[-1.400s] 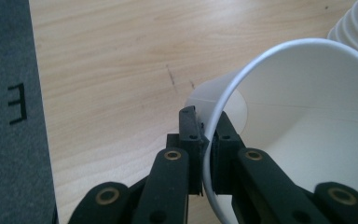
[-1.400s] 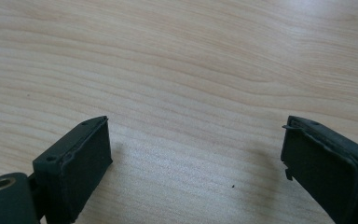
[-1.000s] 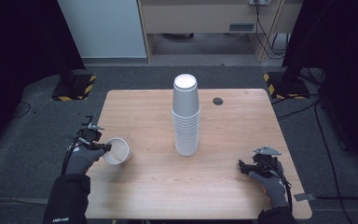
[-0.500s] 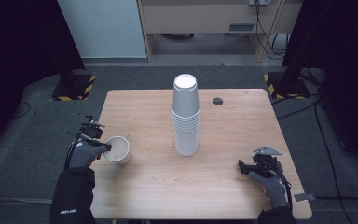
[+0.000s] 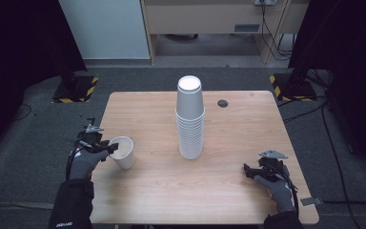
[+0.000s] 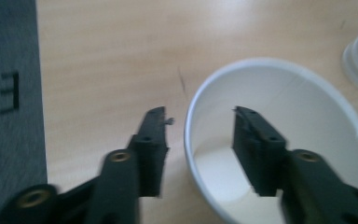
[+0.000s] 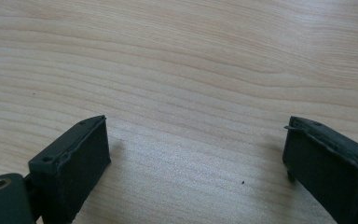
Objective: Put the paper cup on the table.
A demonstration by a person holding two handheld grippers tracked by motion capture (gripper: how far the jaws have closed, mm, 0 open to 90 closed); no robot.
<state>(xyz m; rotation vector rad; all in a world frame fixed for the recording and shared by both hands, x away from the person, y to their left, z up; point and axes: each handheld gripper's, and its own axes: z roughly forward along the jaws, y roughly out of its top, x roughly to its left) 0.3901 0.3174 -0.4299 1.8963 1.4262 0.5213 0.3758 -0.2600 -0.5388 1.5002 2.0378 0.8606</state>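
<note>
The wooden worktop (image 5: 162, 191) carries a tall stack of white cups (image 5: 190, 119) near its middle, which the left gripper view cuts off at the right edge, and a small dark round thing (image 5: 223, 103) behind the stack is too small to identify. The single white cup (image 5: 122, 152) stands at the left side of the worktop, and the left hand-held gripper (image 6: 199, 122) has its jaws narrowly apart across the rim, one outside and one inside, though I cannot tell if they press the wall. The right hand-held gripper (image 7: 196, 126) is near the right front corner with jaws spread wide and nothing between them, low over the bare wood.
</note>
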